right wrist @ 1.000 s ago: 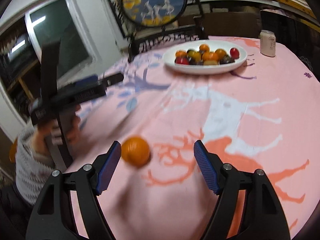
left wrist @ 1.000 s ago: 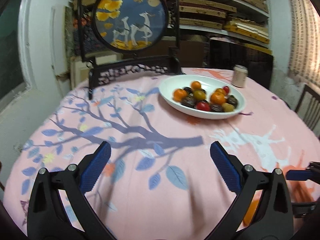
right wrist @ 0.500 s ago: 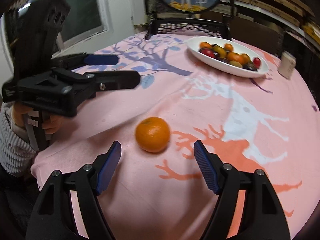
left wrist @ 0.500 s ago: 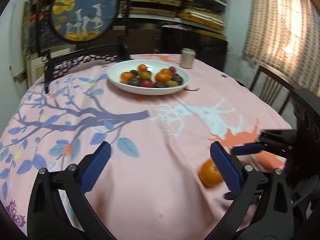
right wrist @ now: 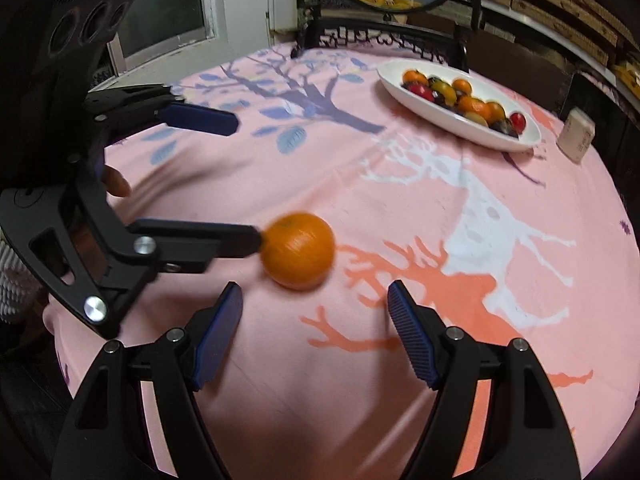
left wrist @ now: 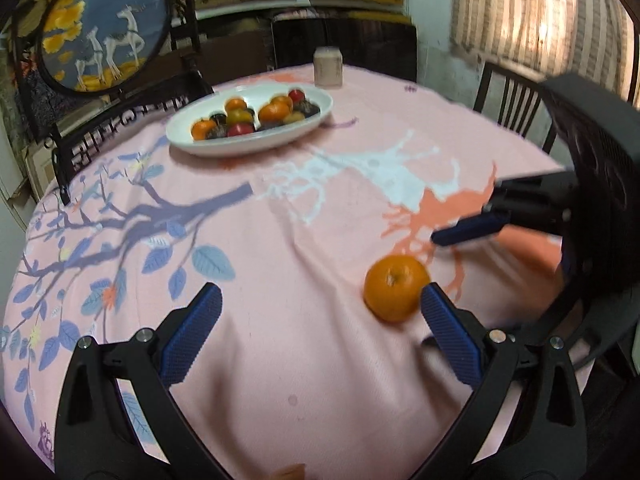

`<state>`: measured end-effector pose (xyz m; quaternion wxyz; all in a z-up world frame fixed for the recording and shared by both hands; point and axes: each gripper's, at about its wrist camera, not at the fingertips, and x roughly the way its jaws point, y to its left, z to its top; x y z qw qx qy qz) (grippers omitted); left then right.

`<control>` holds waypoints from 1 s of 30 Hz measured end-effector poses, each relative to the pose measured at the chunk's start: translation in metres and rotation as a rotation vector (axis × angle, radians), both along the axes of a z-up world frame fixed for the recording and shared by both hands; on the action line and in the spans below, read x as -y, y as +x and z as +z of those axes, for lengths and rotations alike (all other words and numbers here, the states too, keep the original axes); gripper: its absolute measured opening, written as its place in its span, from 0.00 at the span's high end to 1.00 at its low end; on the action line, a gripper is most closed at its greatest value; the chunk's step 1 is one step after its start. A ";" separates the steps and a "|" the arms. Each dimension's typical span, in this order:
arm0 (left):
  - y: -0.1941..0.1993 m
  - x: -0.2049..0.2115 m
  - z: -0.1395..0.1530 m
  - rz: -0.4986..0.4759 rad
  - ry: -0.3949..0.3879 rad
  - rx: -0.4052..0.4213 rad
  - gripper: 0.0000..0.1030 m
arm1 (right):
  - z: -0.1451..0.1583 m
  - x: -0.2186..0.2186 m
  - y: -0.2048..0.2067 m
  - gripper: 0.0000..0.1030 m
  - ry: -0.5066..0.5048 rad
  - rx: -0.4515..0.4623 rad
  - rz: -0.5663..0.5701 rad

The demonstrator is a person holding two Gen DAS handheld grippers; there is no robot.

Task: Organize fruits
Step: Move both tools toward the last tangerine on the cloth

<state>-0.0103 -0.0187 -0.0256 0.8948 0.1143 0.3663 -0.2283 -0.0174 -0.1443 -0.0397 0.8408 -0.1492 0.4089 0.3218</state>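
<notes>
**A:** Scanning left to right from the left wrist view: we see the round screen (left wrist: 105,26) with deer on a dark stand at far left, then the white dish (left wrist: 250,142) of mixed fruit, then a can (left wrist: 328,67) behind it. All sit on the pink tablecloth (left wrist: 280,352).

**B:** Claws?

**A:** Our left gripper (left wrist: 318,322) is spread wide, nothing pinched. The loose orange (left wrist: 396,288) lies on the cloth just inside its right finger (left wrist: 450,340); we can't tell if pad and peel touch. From the right wrist view that same finger tip meets the orange (right wrist: 298,254) at its left side.

**B:** And the right one?

**A:** Our right gripper (right wrist: 314,328) also stands wide, empty. The orange sits just ahead of its fingertips, roughly centred between them, not between the pads. In the left view its blue pad (left wrist: 468,232) pokes in from the right edge, above the orange.

**B:** Orange versus dish?

**A:** Well apart. The dish (right wrist: 460,120) is at the far side of the table, the orange near our edge. A chair (left wrist: 516,100) stands far right.
</notes>
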 end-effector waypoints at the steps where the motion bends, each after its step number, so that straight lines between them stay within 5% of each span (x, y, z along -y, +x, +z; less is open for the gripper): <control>1: 0.001 -0.001 -0.001 -0.002 0.003 -0.014 0.02 | -0.002 0.003 0.002 0.27 -0.007 -0.008 -0.008; 3: 0.002 -0.005 -0.007 -0.007 0.019 -0.051 0.02 | -0.007 0.011 0.007 0.23 -0.019 -0.037 -0.021; 5: 0.003 -0.003 -0.016 -0.021 0.066 -0.095 0.02 | -0.010 0.015 0.007 0.01 -0.027 -0.054 -0.010; 10: -0.006 0.010 -0.026 -0.083 0.151 -0.105 0.02 | -0.014 0.013 0.005 0.01 -0.071 -0.050 0.027; 14: 0.004 0.000 -0.029 -0.085 0.075 -0.181 0.02 | -0.014 0.014 0.005 0.01 -0.069 -0.051 0.051; 20: -0.003 0.009 -0.025 -0.053 0.123 -0.124 0.02 | -0.012 0.014 0.007 0.01 -0.062 -0.053 0.046; 25: -0.012 0.012 0.003 -0.065 0.069 0.014 0.02 | 0.000 0.013 0.001 0.01 -0.043 0.014 0.069; 30: -0.013 0.026 0.008 -0.114 0.098 0.077 0.04 | 0.011 0.009 -0.004 0.16 -0.011 0.057 0.102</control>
